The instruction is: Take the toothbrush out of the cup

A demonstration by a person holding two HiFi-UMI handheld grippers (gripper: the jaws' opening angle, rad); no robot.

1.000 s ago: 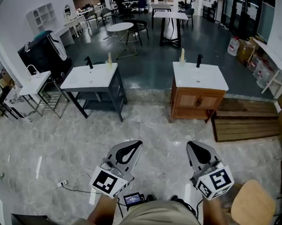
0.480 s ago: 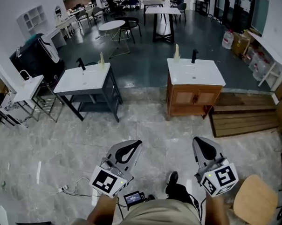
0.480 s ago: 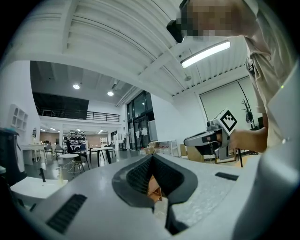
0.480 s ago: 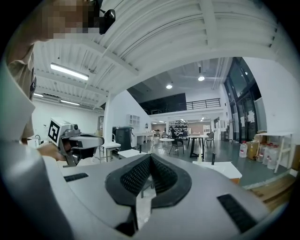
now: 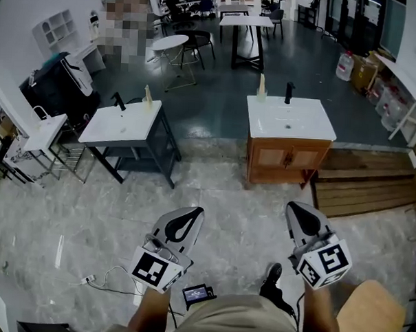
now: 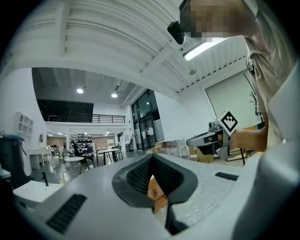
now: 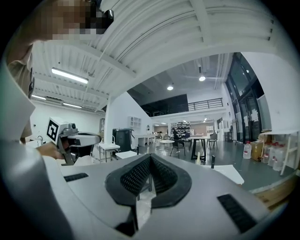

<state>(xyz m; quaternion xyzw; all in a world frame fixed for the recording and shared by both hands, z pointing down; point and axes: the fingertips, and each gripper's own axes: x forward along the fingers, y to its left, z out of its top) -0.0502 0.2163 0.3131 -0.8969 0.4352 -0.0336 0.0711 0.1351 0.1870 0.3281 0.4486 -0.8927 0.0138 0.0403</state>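
A pale cup with a toothbrush stands at the back left corner of the white sink top on a wooden vanity, far ahead across the floor. In the right gripper view the same cup shows small beside a black tap. A second pale cup stands on the dark-framed sink to the left. My left gripper and right gripper are held level over the floor, both shut and empty, well short of either sink. The left gripper and the right gripper show jaws closed together.
Marble floor lies between me and the sinks. A round wooden stool is at my right, a wooden pallet right of the vanity. A white cable and plug lie on the floor to the left. Tables and chairs stand further back.
The person has stepped forward, a dark shoe now showing near the right gripper. Both grippers have travelled along with the body and stay shut.
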